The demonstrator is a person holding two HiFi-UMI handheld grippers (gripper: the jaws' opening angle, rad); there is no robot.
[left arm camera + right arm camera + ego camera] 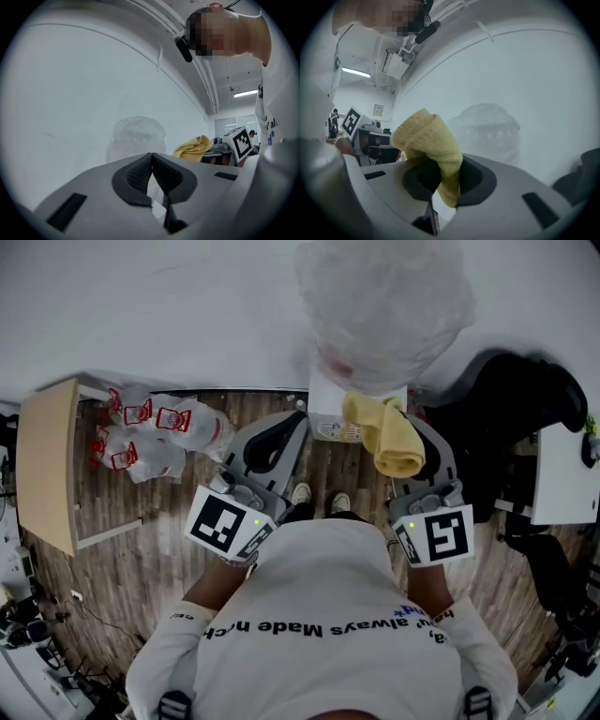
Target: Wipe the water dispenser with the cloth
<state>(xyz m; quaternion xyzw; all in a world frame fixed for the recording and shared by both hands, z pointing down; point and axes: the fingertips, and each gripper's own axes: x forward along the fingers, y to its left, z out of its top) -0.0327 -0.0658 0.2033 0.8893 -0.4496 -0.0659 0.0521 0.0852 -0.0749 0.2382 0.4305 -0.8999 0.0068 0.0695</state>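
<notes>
Now our right gripper (pixel 446 180) clamps the soft, knitted yellow cloth (pixel 426 138) near the water dispenser (pixel 380 310), whose bottle wears crinkled plastic; our left gripper (pixel 152 159) is closed on nothing, ridged pads touching.

Water dispenser (pixel 330 411) against wall (pixel 169 306); cloth (pixel 389 442) in right gripper (pixel 443 176) before it; plastic bags (pixel 164 432) left, beside table (pixel 47 465).

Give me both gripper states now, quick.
Left hand-held gripper: closed, empty.
Right hand-held gripper: closed on the yellow cloth.
</notes>
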